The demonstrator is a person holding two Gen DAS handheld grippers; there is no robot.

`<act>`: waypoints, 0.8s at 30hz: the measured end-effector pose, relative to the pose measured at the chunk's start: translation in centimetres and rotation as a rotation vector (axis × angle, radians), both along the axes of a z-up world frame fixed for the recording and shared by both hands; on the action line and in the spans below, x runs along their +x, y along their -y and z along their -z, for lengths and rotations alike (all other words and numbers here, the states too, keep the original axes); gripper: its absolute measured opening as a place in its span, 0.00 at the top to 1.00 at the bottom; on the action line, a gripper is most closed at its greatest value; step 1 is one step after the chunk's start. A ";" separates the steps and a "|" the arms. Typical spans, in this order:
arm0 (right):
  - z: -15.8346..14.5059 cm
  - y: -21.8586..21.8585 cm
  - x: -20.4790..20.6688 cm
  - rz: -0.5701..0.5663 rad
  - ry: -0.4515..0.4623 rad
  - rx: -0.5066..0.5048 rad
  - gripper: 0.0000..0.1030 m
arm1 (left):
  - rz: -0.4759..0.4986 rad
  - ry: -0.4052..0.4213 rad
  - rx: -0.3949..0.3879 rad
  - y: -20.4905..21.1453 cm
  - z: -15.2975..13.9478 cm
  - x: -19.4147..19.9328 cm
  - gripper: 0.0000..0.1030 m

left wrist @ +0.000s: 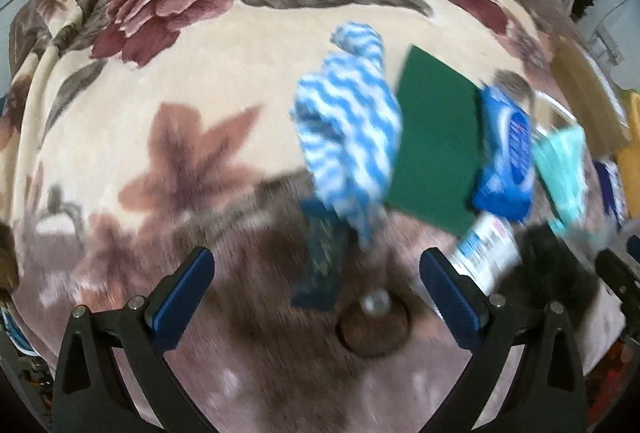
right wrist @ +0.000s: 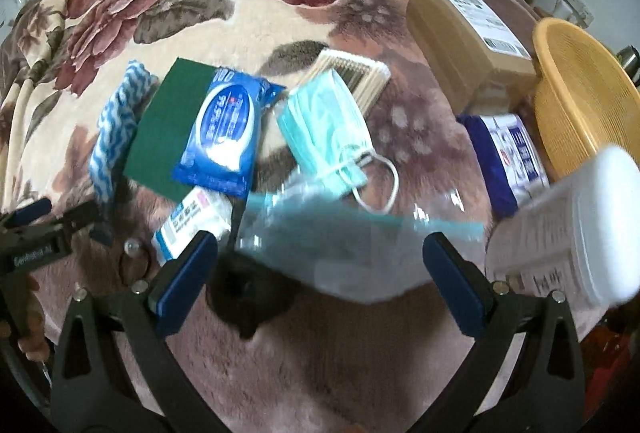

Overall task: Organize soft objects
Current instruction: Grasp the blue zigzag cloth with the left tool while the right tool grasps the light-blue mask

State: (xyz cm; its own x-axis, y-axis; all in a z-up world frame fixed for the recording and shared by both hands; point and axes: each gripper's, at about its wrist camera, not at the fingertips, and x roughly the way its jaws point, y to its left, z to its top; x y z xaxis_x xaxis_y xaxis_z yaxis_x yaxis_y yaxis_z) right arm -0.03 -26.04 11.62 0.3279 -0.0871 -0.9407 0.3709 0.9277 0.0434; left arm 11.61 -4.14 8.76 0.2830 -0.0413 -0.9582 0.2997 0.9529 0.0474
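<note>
A blue-and-white striped cloth (left wrist: 348,125) lies crumpled on the floral blanket (left wrist: 180,81), just ahead of my left gripper (left wrist: 320,273), which is open and holds nothing. To its right lie a green scouring pad (left wrist: 436,137), a blue wipes pack (left wrist: 508,153) and a teal face mask (left wrist: 560,169). In the right wrist view the same cloth (right wrist: 116,121), pad (right wrist: 160,125), wipes pack (right wrist: 228,137) and mask (right wrist: 328,121) sit in a row. My right gripper (right wrist: 320,261) is open over a clear zip bag (right wrist: 340,245). The left view is motion-blurred.
An orange basket (right wrist: 580,93) and a cardboard box (right wrist: 468,33) stand at the right. Near them are a blue tissue pack (right wrist: 508,157), a white tub (right wrist: 572,225) and a cotton-swab pack (right wrist: 356,73). A small tissue pack (right wrist: 192,225) lies by the left gripper (right wrist: 68,221).
</note>
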 end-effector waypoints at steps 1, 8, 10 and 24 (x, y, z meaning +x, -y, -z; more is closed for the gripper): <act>0.0 0.3 0.5 -0.003 0.002 0.003 0.00 | 0.002 -0.001 0.006 0.1 0.2 0.7 0.00; -0.2 2.0 3.5 -0.015 -0.013 -0.020 0.00 | 0.013 -0.040 0.021 1.9 1.3 4.8 0.00; -0.1 2.5 4.0 -0.022 -0.026 -0.014 0.00 | 0.015 -0.048 0.027 2.5 1.5 5.3 0.00; 1.2 5.6 6.2 -0.001 -0.048 0.034 0.00 | 0.011 -0.107 -0.033 3.6 4.0 8.0 0.25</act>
